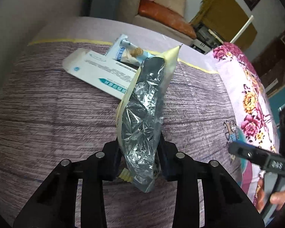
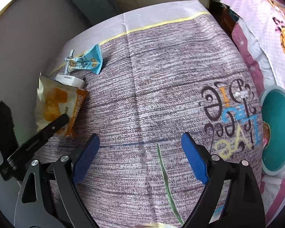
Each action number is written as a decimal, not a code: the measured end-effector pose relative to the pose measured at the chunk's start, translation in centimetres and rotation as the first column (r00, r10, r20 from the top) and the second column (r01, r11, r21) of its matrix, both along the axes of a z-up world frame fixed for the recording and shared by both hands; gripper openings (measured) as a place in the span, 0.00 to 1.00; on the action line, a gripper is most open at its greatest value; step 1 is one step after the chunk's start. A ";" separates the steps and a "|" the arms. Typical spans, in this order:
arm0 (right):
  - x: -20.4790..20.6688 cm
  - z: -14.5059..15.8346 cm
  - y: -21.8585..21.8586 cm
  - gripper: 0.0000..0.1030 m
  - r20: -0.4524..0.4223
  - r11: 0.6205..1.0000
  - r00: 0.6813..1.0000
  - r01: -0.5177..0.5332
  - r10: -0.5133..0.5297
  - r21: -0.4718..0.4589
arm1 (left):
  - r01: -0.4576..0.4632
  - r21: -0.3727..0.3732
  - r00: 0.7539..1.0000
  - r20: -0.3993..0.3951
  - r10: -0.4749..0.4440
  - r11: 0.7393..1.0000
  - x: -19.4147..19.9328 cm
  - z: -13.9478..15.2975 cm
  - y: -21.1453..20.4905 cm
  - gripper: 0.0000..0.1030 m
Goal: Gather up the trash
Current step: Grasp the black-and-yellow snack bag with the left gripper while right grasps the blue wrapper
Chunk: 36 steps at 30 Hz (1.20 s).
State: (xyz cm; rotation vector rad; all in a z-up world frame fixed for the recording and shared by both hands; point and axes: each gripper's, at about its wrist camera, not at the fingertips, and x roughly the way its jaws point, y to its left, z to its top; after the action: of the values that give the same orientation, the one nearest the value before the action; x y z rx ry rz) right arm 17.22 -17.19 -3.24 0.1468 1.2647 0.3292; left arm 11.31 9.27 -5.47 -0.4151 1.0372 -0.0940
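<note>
Your left gripper point(image 1: 140, 163) clamped the crinkled yellow-and-silver foil snack bag point(image 1: 142, 117) clear of the purple woven tablecloth point(image 1: 47, 114), presumably for disposal, while your right gripper point(image 2: 140, 152) stood wide and empty, free for the blue wrapper point(image 2: 87, 61).

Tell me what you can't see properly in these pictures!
- Left wrist view: the crinkled silver-lined yellow snack bag, gripped by the left gripper, covers part of the flat white box with teal print; its words are too small to read.
- Right wrist view: a black finger of the left gripper hides the snack bag's lower corner.
- Right wrist view: the teal round bowl is cut off by the edge.
</note>
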 end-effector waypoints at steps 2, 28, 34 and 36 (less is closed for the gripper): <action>0.3 -0.1 0.7 0.81 0.009 1.000 1.000 -0.028 0.028 -0.010 | -0.003 -0.013 1.000 0.003 0.003 1.000 -0.8 0.3 1.1 0.33; 6.0 1.7 12.9 0.81 0.155 0.909 0.907 -0.354 0.391 -0.221 | -0.172 -0.083 0.985 0.002 0.172 0.982 -1.7 0.5 11.8 0.33; 8.8 1.0 17.4 0.81 0.163 0.832 0.834 -0.469 0.528 -0.297 | -0.192 -0.085 0.981 -0.031 0.190 0.978 -0.8 -0.6 13.6 0.36; 9.8 0.3 18.7 0.81 0.142 0.804 0.811 -0.509 0.568 -0.308 | -0.194 -0.084 0.981 -0.037 0.192 0.977 -0.6 -0.8 14.0 0.38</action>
State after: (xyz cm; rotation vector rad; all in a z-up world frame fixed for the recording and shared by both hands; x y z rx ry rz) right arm 27.03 1.51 -2.97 -0.4822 1.0876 0.6541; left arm 10.72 23.29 -6.26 -0.5963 1.0179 0.0406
